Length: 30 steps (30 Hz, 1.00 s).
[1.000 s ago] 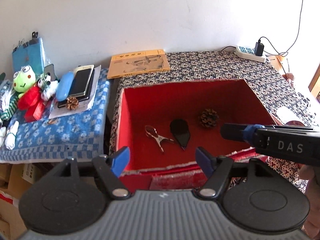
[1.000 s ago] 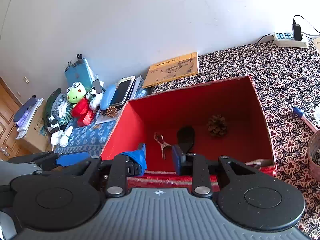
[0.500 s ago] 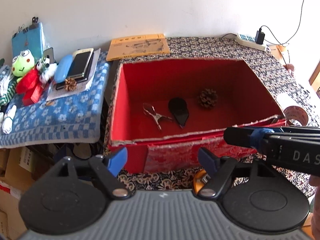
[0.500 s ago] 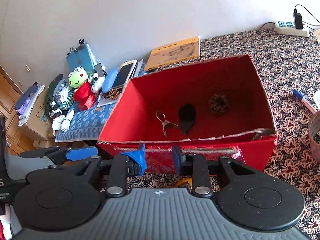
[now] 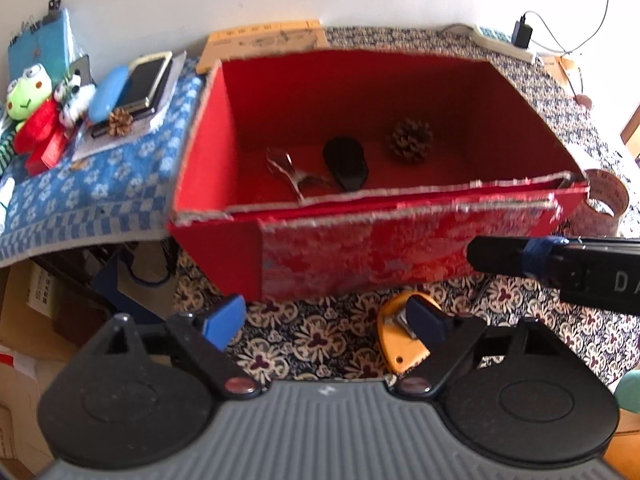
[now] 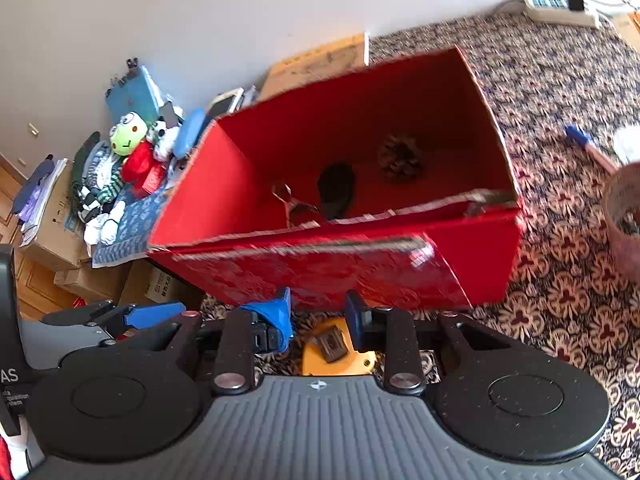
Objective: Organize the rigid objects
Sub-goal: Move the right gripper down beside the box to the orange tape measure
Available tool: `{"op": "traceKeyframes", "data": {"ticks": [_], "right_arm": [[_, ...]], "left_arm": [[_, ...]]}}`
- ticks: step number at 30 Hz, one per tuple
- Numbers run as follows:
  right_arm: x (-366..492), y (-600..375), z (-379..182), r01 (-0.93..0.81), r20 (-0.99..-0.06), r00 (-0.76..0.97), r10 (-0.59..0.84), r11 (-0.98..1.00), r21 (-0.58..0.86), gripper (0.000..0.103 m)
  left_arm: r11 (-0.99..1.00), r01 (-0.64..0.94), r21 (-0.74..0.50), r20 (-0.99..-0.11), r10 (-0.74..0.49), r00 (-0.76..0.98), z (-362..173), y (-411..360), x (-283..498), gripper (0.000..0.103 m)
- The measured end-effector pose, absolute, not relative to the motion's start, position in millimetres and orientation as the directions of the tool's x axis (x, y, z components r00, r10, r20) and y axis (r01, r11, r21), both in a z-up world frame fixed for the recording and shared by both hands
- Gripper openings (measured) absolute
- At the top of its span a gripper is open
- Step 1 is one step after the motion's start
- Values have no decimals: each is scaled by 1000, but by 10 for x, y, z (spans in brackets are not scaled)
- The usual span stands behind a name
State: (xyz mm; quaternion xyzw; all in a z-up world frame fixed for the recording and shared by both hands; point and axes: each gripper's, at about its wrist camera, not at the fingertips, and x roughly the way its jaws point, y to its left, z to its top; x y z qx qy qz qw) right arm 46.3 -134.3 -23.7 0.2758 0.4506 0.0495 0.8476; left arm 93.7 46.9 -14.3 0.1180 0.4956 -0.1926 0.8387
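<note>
One small orange tool [image 5: 396, 344] with a dark metal part on top is seen lying flat on the patterned cloth [image 5: 304, 340] just in front of the red box [image 5: 360, 248], its long axis running toward the box. It is partly covered by one finger of the left gripper [image 5: 328, 322], whose jaws are opening around nothing. The right gripper [image 6: 318, 316] is held above it, jaws narrowly apart and empty.
</note>
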Motion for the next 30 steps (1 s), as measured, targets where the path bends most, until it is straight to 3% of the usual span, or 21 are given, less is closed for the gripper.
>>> {"op": "traceKeyframes", "data": {"ticks": [16,30], "right_arm": [[330,-1490,-571,250,-772,520,366,799,547,13],[416,-1469,-841,259,-762,475,440,758,598,16]], "left_arm": [[874,484,-47,-917,-231,327,-562,311,869,92],[845,514,-151,-908,-325,266,-824,331,797,92]]}}
